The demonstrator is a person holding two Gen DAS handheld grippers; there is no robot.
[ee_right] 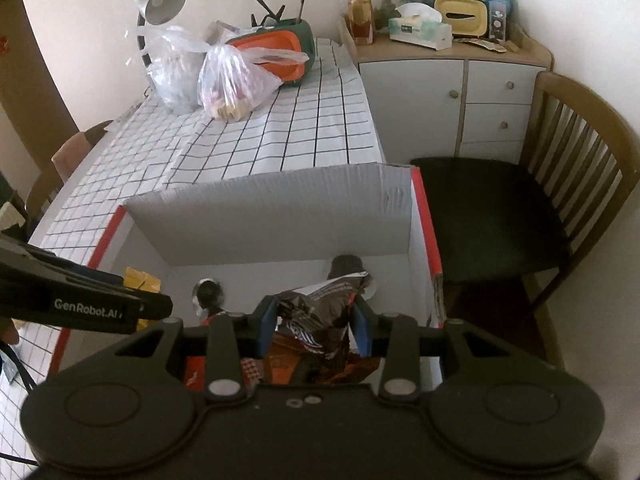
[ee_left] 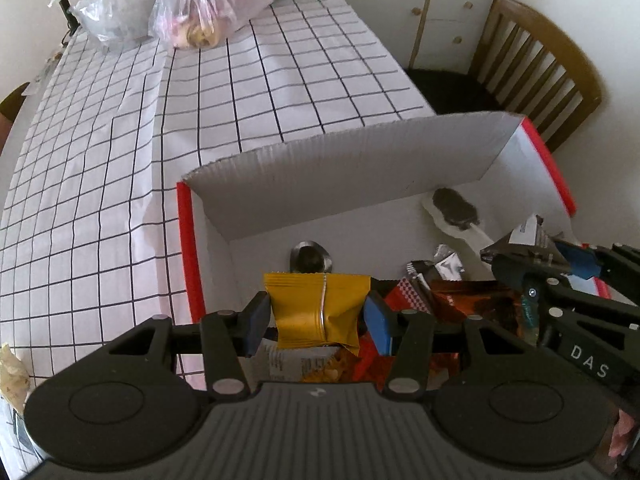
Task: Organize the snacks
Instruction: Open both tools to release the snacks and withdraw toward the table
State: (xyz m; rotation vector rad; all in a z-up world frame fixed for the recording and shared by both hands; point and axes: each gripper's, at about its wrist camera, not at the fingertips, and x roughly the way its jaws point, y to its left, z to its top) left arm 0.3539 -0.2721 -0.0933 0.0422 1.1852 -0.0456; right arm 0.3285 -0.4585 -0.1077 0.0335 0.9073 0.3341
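Note:
A white cardboard box (ee_left: 328, 172) with red edges stands on the checked tablecloth, and several snack packets lie in it. My left gripper (ee_left: 318, 316) hangs over the box's near side, shut on a yellow snack packet (ee_left: 316, 308). In the right wrist view my right gripper (ee_right: 314, 320) is shut on a dark crumpled snack packet (ee_right: 320, 312) above the same box (ee_right: 272, 220). The right gripper (ee_left: 560, 276) also shows at the right edge of the left wrist view with its dark packet (ee_left: 524, 240). The left gripper's arm crosses the left side of the right wrist view, the yellow packet (ee_right: 142, 280) behind it.
Two tied plastic bags (ee_right: 208, 76) and an orange and green container (ee_right: 280, 52) sit at the table's far end beside a grey lamp (ee_right: 158, 0). A wooden chair (ee_right: 560, 184) and a white cabinet (ee_right: 452, 100) stand right of the table. An ice-cream bar wrapper (ee_left: 454, 208) lies in the box's far right corner.

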